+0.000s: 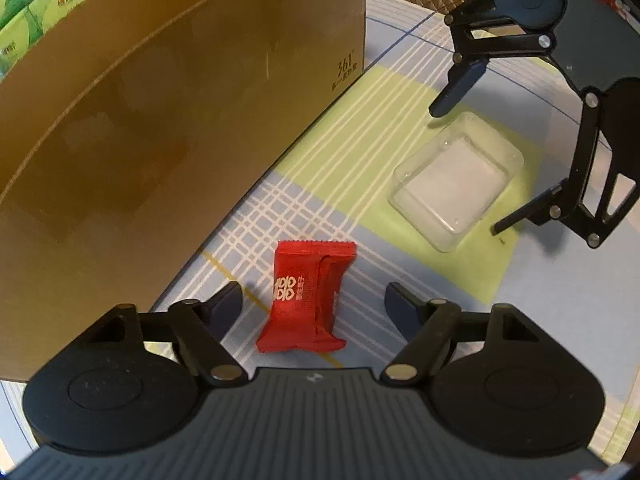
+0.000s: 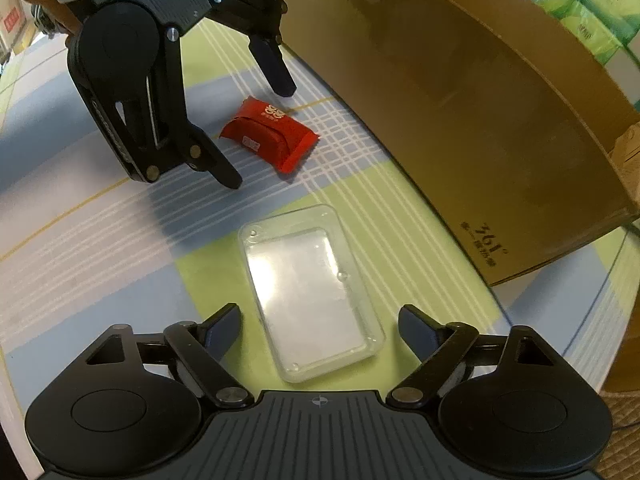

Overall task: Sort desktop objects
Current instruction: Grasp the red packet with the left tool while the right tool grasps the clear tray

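left gripper (image 1: 314,300): jaws spread wide, nothing gripped, hanging low over the tabletop with one finger on each side of the candy
red candy packet (image 1: 306,300): lying flat on the plaid cloth right between the left jaws, not touching either finger as far as I can see; white double-happiness print facing up
right gripper (image 2: 320,326): jaws also wide apart and empty, straddling the near end of the clear tray
clear plastic tray (image 2: 310,292): sitting on a green patch of the cloth, a bit apart from the candy, looks empty
tabletop (image 2: 100,264): covered in a blue, green and white plaid cloth
cardboard box (image 1: 160,128): big brown one standing just behind both items, small print on its lower corner
green tissue packs (image 1: 36,12): stacked past the box, farthest back
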Demonstrator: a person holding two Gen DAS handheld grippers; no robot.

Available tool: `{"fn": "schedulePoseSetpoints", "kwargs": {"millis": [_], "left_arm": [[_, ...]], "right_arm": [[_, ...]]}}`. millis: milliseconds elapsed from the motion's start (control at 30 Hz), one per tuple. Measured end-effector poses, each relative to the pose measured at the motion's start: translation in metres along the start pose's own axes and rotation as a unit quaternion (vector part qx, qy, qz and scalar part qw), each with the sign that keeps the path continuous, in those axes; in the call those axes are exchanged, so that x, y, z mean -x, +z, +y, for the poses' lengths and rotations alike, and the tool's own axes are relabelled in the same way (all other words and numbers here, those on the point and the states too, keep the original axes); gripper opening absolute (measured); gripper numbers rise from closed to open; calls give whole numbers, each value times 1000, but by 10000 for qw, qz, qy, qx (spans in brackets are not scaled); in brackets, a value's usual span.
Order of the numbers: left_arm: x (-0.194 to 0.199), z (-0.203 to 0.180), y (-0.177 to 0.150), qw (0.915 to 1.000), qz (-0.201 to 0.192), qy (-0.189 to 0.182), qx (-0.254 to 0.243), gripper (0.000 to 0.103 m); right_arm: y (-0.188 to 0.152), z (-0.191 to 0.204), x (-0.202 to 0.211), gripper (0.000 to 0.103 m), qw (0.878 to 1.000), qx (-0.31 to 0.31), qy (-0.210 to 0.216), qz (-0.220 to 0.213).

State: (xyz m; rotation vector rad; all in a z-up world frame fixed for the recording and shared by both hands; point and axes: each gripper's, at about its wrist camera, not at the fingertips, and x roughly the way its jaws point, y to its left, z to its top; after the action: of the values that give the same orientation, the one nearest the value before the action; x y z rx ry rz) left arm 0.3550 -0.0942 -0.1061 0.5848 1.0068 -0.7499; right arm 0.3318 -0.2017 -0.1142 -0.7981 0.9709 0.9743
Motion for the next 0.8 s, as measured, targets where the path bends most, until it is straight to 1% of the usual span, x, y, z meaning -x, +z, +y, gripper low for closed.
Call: {"fn": "schedulePoseSetpoints", "kwargs": {"millis": [33, 100, 133, 167, 200, 233, 267, 333, 400, 500, 567, 667, 700, 733, 800], "left_arm": [[-1, 2, 0, 10000, -9, -58, 74, 69], [-1, 4, 0, 9996, -23, -167, 221, 60], [-1, 5, -1, 9994, -22, -193, 269, 58], [0, 5, -1, 9991, -20, -237, 355, 52], [0, 5, -1, 9987, -16, -267, 432, 47], [0, 5, -2, 9983, -18, -298, 502, 45], [1, 4, -2, 9980, -27, -312, 545, 40], [2, 0, -4, 9974, -52, -281, 660, 34], [4, -3, -6, 9957, -70, -215, 896, 27], [7, -8, -10, 9908, -78, -149, 1340, 25], [10, -13, -17, 9863, -87, -122, 1645, 24], [20, -23, -28, 9784, -106, -46, 2063, 23], [23, -27, -31, 9755, -128, -22, 2196, 23], [28, -31, -35, 9718, -183, 17, 2351, 23], [45, -35, -43, 9672, -292, 109, 2519, 23]], "right_arm": [[1, -1, 0, 79, 10000, -59, 37, -13], [2, -2, -1, 76, 9999, -141, 89, -28], [2, -2, -1, 74, 9998, -167, 108, -29], [3, -2, 0, 72, 9997, -201, 125, -34], [3, -2, 0, 69, 9996, -254, 141, -40], [3, -2, 1, 65, 9993, -319, 174, -41], [4, -2, 2, 63, 9991, -374, 204, -46], [3, 0, 3, 54, 9986, -464, 236, -61], [2, 4, 4, 54, 9980, -598, 176, -41], [-1, 9, 6, 54, 9938, -1104, 86, -49], [-3, 14, 8, 54, 9882, -1532, -17, -64], [-7, 26, 14, 54, 9769, -2132, -21, -154], [-9, 29, 17, 54, 9712, -2373, -64, -183], [-12, 32, 21, 54, 9633, -2672, -123, -225], [-19, 39, 27, 54, 9456, -3238, -162, -289]]}}
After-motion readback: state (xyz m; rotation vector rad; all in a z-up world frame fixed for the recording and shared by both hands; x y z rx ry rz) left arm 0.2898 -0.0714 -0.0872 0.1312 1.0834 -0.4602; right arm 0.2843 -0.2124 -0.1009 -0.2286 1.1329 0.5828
